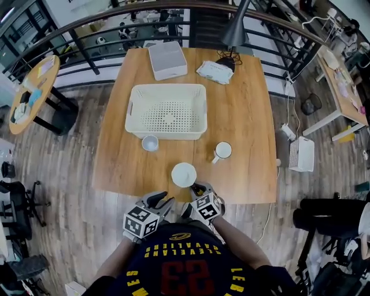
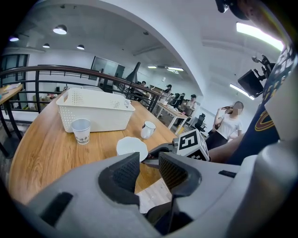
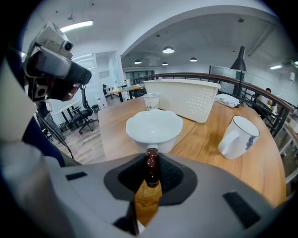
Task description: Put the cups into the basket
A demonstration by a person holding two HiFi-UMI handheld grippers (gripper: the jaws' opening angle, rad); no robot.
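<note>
right gripper view: right gripper [image 3: 151, 173] fingers pinch handle [image 3: 151, 160] of white cup [image 3: 153, 129]; left gripper [image 2: 149, 161] half-open, empty

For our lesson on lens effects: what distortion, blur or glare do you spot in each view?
Head view: the railing bows into an arc. Left gripper view: black corners, close jaws soft. Right gripper view: ceiling lights glare, white cup sharp.
</note>
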